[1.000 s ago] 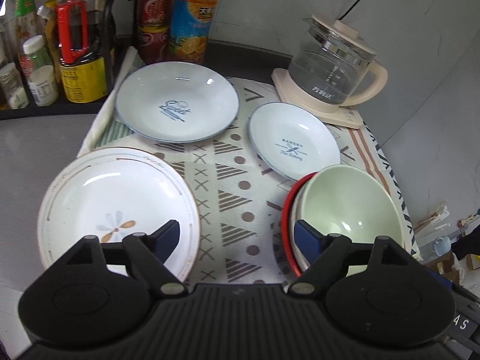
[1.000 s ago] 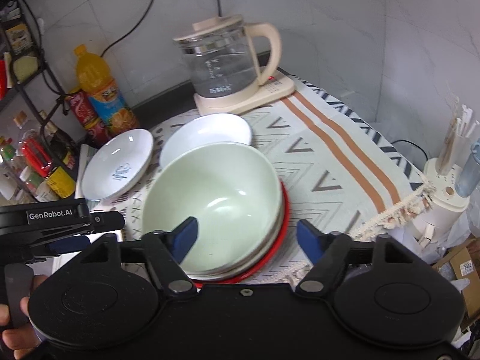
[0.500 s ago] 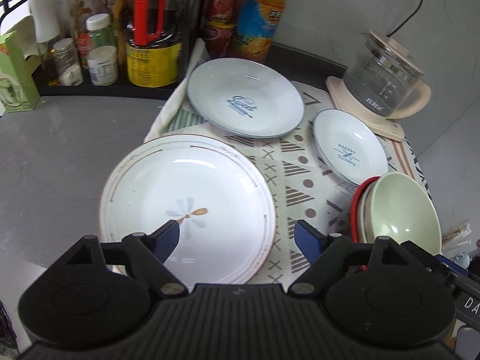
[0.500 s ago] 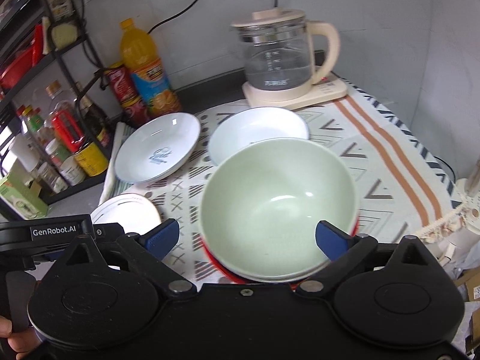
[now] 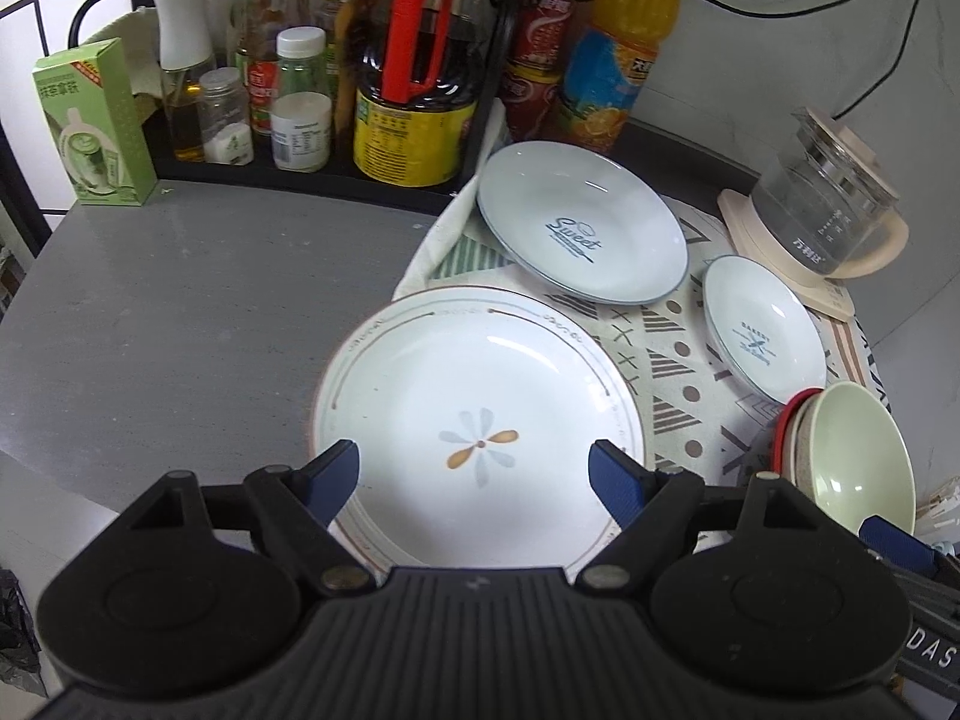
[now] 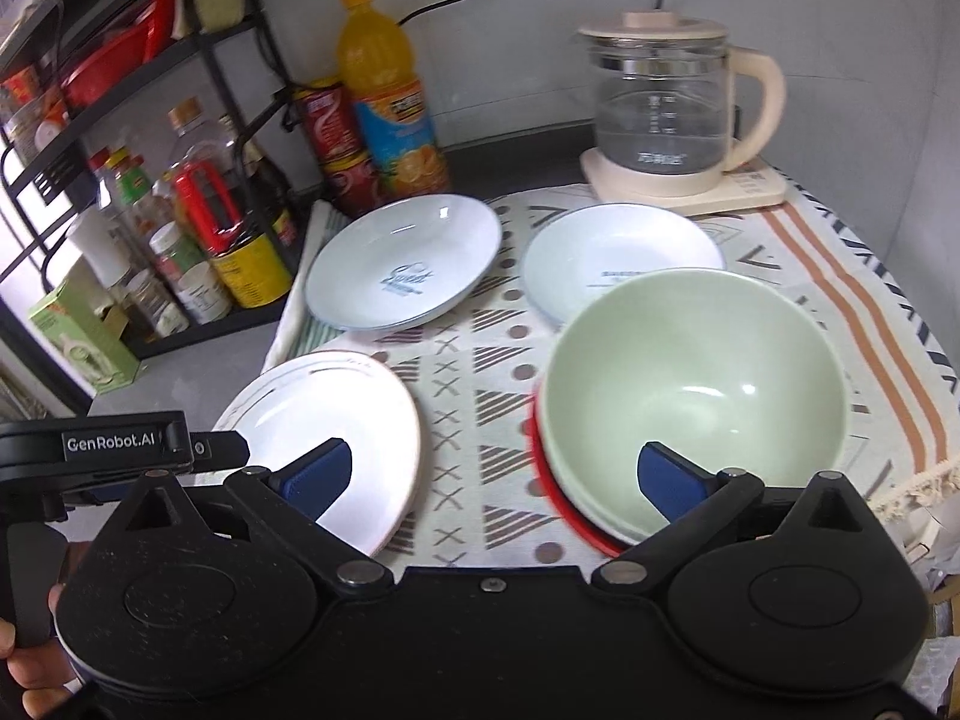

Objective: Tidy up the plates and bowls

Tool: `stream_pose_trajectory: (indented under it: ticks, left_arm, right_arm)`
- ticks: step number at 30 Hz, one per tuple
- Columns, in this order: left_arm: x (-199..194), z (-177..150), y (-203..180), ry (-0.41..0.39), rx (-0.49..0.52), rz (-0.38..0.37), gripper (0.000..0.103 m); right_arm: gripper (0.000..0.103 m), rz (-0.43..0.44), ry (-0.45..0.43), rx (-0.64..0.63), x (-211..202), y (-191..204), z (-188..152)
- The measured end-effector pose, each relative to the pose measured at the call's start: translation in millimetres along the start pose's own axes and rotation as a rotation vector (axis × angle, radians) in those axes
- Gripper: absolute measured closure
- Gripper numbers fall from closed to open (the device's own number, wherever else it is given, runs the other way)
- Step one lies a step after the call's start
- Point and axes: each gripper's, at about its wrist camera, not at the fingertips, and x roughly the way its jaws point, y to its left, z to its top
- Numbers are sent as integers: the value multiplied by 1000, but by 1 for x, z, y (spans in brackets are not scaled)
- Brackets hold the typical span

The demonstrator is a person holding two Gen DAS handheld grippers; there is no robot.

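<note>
A white flower plate [image 5: 480,420] lies at the cloth's left edge, also in the right wrist view [image 6: 336,414]. My left gripper [image 5: 474,474] is open and empty, hovering over its near half. A large "Sweet" plate [image 5: 579,228] [image 6: 405,261] and a small blue-rimmed plate [image 5: 762,327] [image 6: 618,252] lie behind. A green bowl [image 6: 690,390] [image 5: 858,456] sits stacked in a cream bowl and a red one. My right gripper [image 6: 492,474] is open and empty, its right finger over the bowl's near rim, its left finger over the flower plate.
A glass kettle [image 6: 666,114] stands on its base at the back right. Bottles and cans, such as the orange juice bottle [image 5: 618,66], crowd a black rack [image 6: 90,120] at the back left. A green carton [image 5: 90,120] stands on the grey counter [image 5: 180,312].
My left gripper has swung left and now sits over the flower plate. My right gripper has also shifted left and opened wider, so the green bowl lies more to its right.
</note>
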Motion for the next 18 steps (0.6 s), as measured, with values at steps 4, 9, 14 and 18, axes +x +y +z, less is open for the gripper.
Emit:
stream_pose_trajectory:
  ticks: [4,9,14,18]
  left_arm:
    - [-2,3,8,-5,-23,12,21]
    - [0,8,15,-9,-47,22,21]
    - [4,15,18,-18,-69,19,21]
    - [6,23,22,-30,-102,7,21]
  right_arm:
    - [0,17,5,-21,5,11,2]
    - [0,42,15,-44,12,20,7]
    - [0,67,20,-61,21,27,14]
    - [0,79,16,-64,30,30,20]
